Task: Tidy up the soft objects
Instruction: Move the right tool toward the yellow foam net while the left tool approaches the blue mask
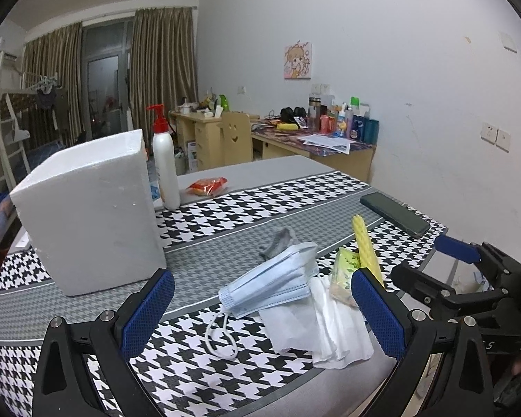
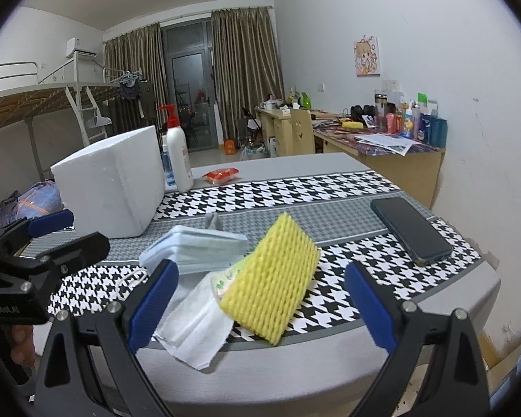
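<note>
A pile of soft things lies near the table's front edge: a stack of blue face masks, white tissues, a green tissue pack, a yellow foam net leaning on them, and a grey cloth behind. My left gripper is open, with the masks and tissues between its fingers. My right gripper is open around the foam net and tissues. It also shows in the left wrist view.
A white foam box stands at the left. Behind it are a pump bottle and a red packet. A dark phone lies at the right. The left gripper shows at the right wrist view's left edge.
</note>
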Demonstrator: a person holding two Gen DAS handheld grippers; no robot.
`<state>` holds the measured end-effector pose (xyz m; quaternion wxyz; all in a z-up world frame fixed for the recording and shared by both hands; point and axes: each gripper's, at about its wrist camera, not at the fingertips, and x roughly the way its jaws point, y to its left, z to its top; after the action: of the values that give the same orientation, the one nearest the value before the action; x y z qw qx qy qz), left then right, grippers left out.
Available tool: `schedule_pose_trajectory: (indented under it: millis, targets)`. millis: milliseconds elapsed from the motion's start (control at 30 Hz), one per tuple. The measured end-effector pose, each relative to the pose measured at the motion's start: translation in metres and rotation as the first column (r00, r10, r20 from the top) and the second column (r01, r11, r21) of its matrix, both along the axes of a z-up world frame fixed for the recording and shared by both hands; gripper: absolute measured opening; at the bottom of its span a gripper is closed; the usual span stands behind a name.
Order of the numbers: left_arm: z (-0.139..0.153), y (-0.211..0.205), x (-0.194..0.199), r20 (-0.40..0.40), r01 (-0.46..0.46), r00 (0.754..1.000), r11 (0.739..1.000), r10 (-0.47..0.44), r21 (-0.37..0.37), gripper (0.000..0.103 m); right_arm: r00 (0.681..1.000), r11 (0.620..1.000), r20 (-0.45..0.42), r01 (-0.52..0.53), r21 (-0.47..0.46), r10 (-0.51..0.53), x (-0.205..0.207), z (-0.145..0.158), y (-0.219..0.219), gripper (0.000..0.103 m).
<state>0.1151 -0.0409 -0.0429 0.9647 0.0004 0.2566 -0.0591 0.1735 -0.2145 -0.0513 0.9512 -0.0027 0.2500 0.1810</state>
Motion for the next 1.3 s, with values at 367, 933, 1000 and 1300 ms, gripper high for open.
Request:
schedule_pose_trajectory:
  millis: [367, 933, 1000, 1300]
  targets:
    - [-0.01, -0.004, 0.018, -0.036, -0.015, 0.999, 1.0, 0.015, -0.002, 0.102, 0.997, 1.0, -0.069, -0.027, -0.003, 0.027, 0.02, -0.014, 0.0, 0.098]
    - [-0.023, -0.006, 0.04, -0.079, -0.022, 0.997, 1.0, 0.022, -0.001, 0.102, 0.987, 0.999, -0.157, -0.02, 0.045, 0.027, 0.036, -0.026, 0.0, 0.095]
    - [-0.026, -0.008, 0.043, -0.089, -0.017, 0.996, 1.0, 0.017, 0.003, 0.102, 0.984, 0.999, -0.177, -0.025, 0.045, 0.033, 0.039, -0.029, 0.002, 0.087]
    - [-0.031, -0.015, 0.051, -0.118, 0.005, 0.993, 1.0, -0.006, -0.01, 0.102, 0.965, 0.997, -0.261, 0.034, 0.064, -0.016, 0.048, -0.038, -0.018, 0.067]
